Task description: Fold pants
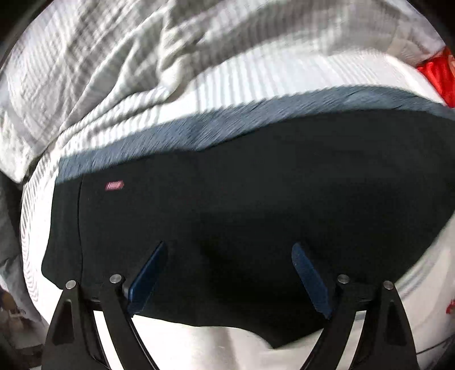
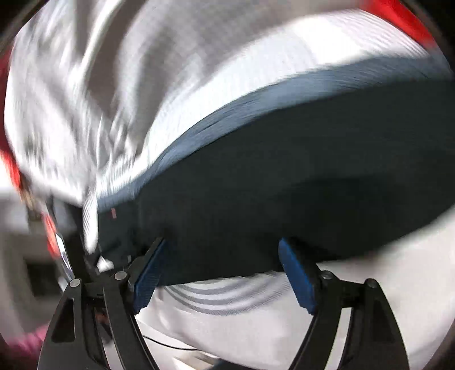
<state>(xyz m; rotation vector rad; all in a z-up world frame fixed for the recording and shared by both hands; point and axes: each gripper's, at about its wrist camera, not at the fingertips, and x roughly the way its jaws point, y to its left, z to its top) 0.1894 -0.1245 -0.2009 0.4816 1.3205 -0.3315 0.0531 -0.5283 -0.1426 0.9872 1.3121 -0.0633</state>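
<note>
The black pants (image 1: 241,199) lie flat on a white striped bed sheet (image 1: 227,79), with a small pink label (image 1: 114,185) near their left side and a blue-grey band (image 1: 199,128) along their far edge. My left gripper (image 1: 229,247) is open, its blue pads (image 1: 148,279) spread over the near edge of the pants. In the blurred right wrist view the same pants (image 2: 284,185) fill the middle. My right gripper (image 2: 221,243) is open, its pads (image 2: 297,273) at the pants' near edge, holding nothing.
A crumpled white-grey blanket (image 1: 99,57) lies beyond the pants at the back left. A red item (image 1: 438,76) sits at the far right edge. In the right wrist view, red shapes (image 2: 403,17) and blurred furniture (image 2: 28,256) show at the borders.
</note>
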